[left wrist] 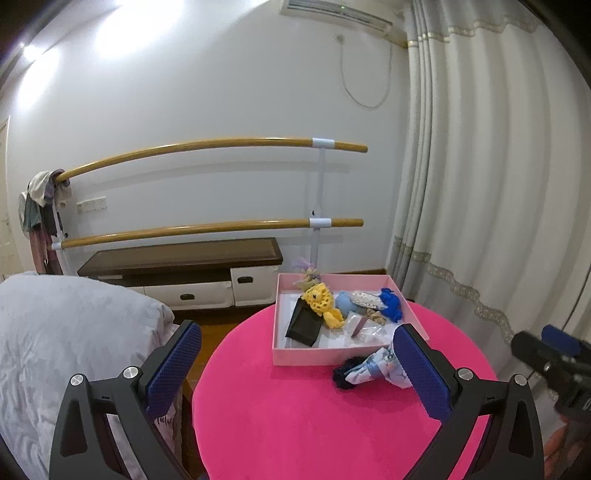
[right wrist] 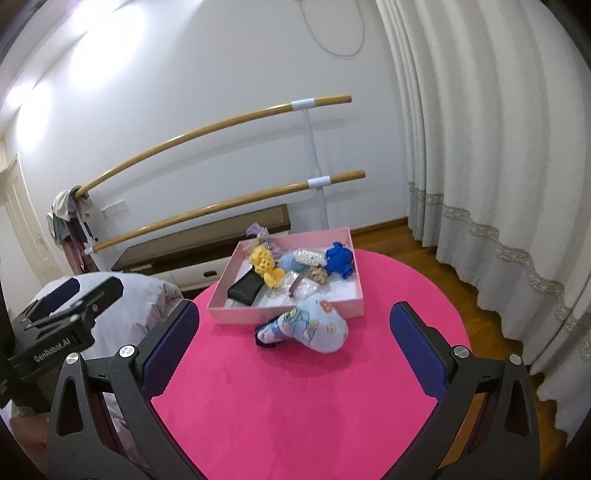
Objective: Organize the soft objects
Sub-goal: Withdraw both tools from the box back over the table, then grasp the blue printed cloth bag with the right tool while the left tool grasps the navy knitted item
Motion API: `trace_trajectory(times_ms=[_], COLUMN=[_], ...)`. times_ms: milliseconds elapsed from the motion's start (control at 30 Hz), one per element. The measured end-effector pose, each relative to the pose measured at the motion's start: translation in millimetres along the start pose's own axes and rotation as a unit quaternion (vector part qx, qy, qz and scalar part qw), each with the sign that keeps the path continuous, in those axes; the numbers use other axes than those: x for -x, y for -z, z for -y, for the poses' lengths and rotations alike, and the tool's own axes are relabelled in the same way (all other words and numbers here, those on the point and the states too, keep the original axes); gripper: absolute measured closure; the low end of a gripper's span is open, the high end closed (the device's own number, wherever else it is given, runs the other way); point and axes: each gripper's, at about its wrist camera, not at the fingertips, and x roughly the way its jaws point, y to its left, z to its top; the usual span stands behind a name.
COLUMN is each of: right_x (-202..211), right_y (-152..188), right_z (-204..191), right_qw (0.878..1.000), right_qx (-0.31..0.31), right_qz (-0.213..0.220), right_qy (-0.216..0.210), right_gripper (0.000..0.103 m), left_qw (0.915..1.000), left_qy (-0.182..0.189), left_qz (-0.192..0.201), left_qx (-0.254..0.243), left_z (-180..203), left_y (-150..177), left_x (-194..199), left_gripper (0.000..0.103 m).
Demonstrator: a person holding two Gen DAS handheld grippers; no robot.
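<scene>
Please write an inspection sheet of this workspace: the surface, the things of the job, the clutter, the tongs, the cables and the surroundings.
Surface: round pink table, bare in front.
Job's things: pink box holds yellow crochet toy, blue knitted toy, black pouch and small bits; light blue printed cloth bundle lies outside, against the box's front wall.
Clutter: nothing seen.
Tongs: left tongs open, empty; right tongs open, empty.
Cables: white cord hangs on the wall below the air conditioner.
Surroundings: bed, low cabinet, two wooden bars, curtain.
</scene>
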Motion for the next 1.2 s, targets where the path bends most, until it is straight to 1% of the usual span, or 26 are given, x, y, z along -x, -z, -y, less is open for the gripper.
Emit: trace_trajectory(times_ms=[167, 300, 500, 800, 1033, 1200], right_x=[-3, -12, -26, -68, -120, -159], right_y=[20, 28, 33, 42, 50, 58], right_z=[-6, -4, 5, 18, 28, 31], right_qw=[1.000, 0.999, 0.999, 0.997, 0.993, 0.989], right_qx=[0.010, 0.008, 0.000, -0.008, 0.002, 0.024], right_qz=[-0.018, -0.033, -0.046, -0.079, -0.117, -0.146], right_qy=[-0.007, -0.006, -0.001, 0.005, 0.015, 0.018], right_gripper=[0.000, 0.000, 0.000, 0.000, 0.000, 0.000], left_qw=[0.9998, 0.9999, 0.9995, 0.9983, 0.9954, 0.9929], left_qy=[0.005, -0.003, -0.006, -0.005, -0.004, -0.006], left_qz=[0.007, -0.001, -0.018, -0.052, -0.094, -0.118], left_qx=[0.016, 0.017, 0.023, 0.023, 0.016, 0.015], left_z=[-6, -10, -14, -13, -10, -9], left_y=[19, 29, 29, 24, 26, 27], left_x=[14, 14, 3, -34, -84, -120], left_gripper=[0.000, 0.000, 0.000, 0.000, 0.000, 0.000])
